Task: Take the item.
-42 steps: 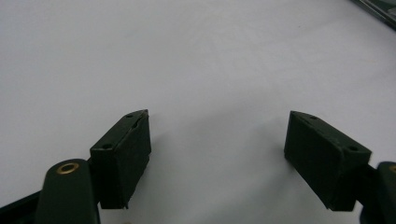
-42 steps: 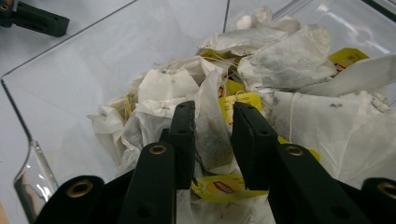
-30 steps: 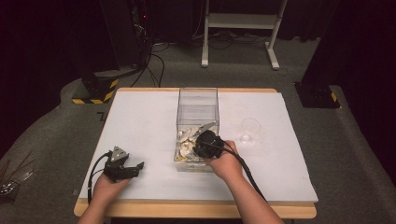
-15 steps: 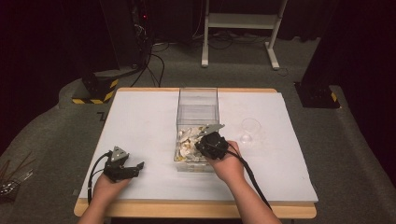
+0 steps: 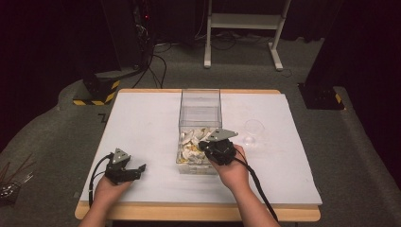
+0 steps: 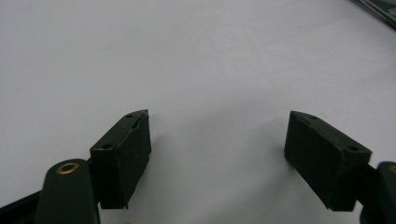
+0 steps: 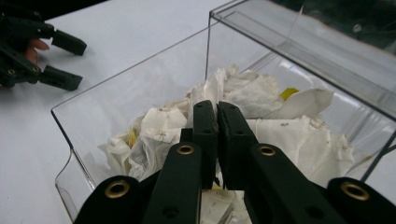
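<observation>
A clear plastic box (image 5: 200, 99) stands mid-table, its near half holding crumpled white paper (image 5: 191, 142) with bits of yellow. My right gripper (image 5: 201, 144) reaches into the box from its right near corner. In the right gripper view its jaws (image 7: 217, 105) are pressed together, tips low against the crumpled paper (image 7: 280, 116) inside the box wall (image 7: 140, 60). Whether a scrap is pinched between them I cannot tell. My left gripper (image 5: 140, 169) rests on the white table cover at the near left, open with nothing between its jaws (image 6: 217, 126). It also appears in the right gripper view (image 7: 70, 60).
A small clear cup (image 5: 253, 130) stands on the white table cover (image 5: 142, 123) just right of the box. The wooden table edge (image 5: 198, 213) runs along the near side. Beyond the table are cables and a white stand's legs (image 5: 241, 28).
My right hand has shifted a little to the right at the box's near end, and its grey top plate has turned into view. The left hand has stayed put.
</observation>
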Demonstrator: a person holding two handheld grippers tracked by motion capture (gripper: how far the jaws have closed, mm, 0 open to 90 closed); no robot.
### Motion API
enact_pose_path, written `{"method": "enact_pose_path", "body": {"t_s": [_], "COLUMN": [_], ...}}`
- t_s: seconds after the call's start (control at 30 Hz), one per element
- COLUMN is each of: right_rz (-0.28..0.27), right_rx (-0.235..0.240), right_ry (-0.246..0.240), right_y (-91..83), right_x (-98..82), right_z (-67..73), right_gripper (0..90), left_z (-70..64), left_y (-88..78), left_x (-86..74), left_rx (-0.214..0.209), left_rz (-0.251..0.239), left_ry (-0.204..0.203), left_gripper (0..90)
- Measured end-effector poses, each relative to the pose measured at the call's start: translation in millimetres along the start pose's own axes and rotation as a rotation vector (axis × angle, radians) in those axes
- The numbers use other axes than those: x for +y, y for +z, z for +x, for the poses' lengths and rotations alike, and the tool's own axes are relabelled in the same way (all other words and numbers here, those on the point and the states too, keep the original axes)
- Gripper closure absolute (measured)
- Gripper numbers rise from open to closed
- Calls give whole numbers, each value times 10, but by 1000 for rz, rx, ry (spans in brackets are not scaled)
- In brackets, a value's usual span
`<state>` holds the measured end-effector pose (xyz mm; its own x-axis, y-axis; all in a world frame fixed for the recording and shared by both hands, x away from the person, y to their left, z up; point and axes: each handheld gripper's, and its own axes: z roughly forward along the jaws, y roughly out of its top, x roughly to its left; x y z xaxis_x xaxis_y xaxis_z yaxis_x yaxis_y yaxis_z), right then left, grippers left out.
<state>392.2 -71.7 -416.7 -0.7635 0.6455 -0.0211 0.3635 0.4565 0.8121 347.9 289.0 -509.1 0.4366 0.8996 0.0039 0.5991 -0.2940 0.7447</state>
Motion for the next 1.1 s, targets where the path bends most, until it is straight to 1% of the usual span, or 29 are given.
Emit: {"method": "enact_pose_path", "body": {"t_s": [0.13, 0.2, 0.43, 0.63, 0.8, 0.9, 1.1], "right_rz": [-52, -75, -158, -180, -208, -227, -280], "right_rx": [-9, -6, 4, 3, 0, -1, -11], "right_ry": [16, 27, 45, 23, 25, 35, 47], "right_y": [-47, -62, -99, -84, -113, -142, -222], "right_x": [-28, -41, -76, -86, -86, -83, -65], "right_z": [-9, -16, -17, 32, 41, 31, 16], "right_gripper": [867, 867, 867, 867, 867, 867, 868], "left_z": [-2, -3, -2, -1, 1, 2, 1], "left_y": [2, 2, 1, 1, 2, 2, 2], "left_x": [0, -1, 1, 2, 2, 2, 2], "left_rx": [0, 1, 1, 0, -3, -3, -3], "left_rz": [-3, -4, -1, 0, 0, 0, 0], "left_ry": [-3, -2, -3, -3, -3, -3, -3], "left_gripper": [229, 229, 229, 228, 228, 228, 228]}}
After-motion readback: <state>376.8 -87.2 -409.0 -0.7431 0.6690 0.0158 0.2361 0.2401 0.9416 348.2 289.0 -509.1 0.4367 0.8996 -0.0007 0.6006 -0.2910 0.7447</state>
